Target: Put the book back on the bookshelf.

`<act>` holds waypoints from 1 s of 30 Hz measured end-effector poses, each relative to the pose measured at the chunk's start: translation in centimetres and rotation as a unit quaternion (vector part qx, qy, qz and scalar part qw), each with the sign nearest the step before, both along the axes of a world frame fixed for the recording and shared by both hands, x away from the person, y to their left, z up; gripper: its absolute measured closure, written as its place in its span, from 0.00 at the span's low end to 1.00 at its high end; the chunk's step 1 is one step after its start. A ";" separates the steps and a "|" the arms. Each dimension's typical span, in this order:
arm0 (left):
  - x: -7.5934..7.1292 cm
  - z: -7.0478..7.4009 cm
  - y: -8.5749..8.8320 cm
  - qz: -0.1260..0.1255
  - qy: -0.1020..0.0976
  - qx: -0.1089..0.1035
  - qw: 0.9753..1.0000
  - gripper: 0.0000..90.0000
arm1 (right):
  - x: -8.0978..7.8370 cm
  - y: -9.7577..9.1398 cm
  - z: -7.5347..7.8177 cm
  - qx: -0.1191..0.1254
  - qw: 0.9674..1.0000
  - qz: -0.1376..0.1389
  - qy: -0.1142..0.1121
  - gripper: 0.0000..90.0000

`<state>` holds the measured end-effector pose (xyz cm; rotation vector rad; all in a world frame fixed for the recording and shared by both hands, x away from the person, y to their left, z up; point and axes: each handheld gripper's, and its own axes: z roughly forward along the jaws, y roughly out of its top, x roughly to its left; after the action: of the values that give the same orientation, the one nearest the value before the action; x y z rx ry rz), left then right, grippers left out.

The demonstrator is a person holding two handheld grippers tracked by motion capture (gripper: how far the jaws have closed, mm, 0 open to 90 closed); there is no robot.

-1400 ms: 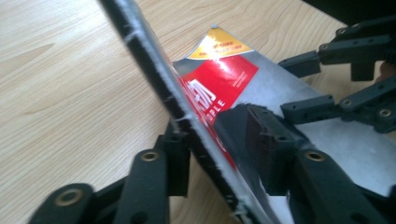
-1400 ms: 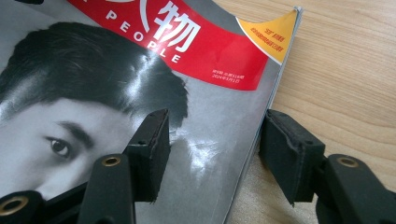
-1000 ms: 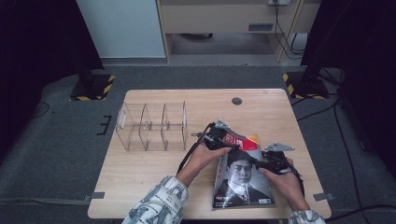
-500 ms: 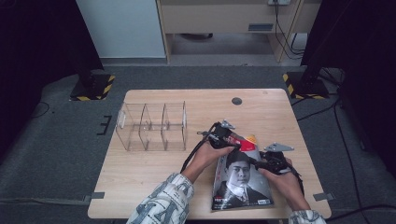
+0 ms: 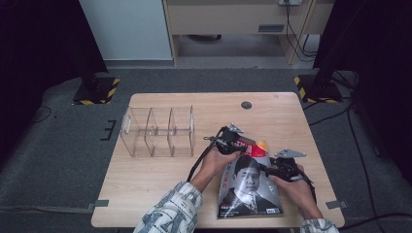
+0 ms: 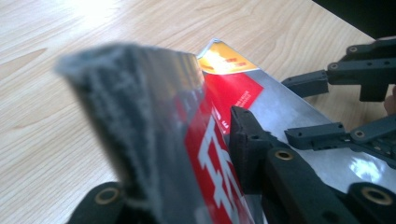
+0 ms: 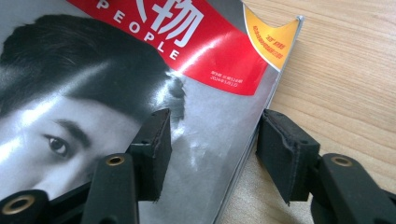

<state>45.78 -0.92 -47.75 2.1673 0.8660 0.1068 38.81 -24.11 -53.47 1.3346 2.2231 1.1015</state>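
While it lies flat, the magazine (image 5: 250,187) shows a red masthead.

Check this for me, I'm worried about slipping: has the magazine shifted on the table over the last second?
No. The magazine lies just as far right of the clear organizer as before.

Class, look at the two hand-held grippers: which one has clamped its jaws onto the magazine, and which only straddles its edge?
The left gripper pinches the top edge of the glossy red-titled portrait magazine, its jaws having just closed. The right gripper stands open astride the side edge.
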 end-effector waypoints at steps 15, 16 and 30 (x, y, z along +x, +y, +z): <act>-0.5 1.0 0.1 0.007 -0.020 -0.013 1.000 0.91 | 0.2 -2.9 0.6 -0.043 0.994 -0.097 -0.016 0.36; -0.5 1.1 0.1 0.008 -0.021 -0.015 1.000 0.91 | 0.2 -3.0 0.6 -0.044 0.994 -0.098 -0.017 0.35; -0.8 1.9 0.3 0.006 -0.030 -0.025 0.999 0.92 | 0.5 -3.6 -0.3 -0.054 0.990 -0.130 -0.006 0.22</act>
<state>44.93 -0.64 -45.88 2.1018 0.8382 0.1523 39.31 -27.74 -53.78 1.5134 1.9987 0.8798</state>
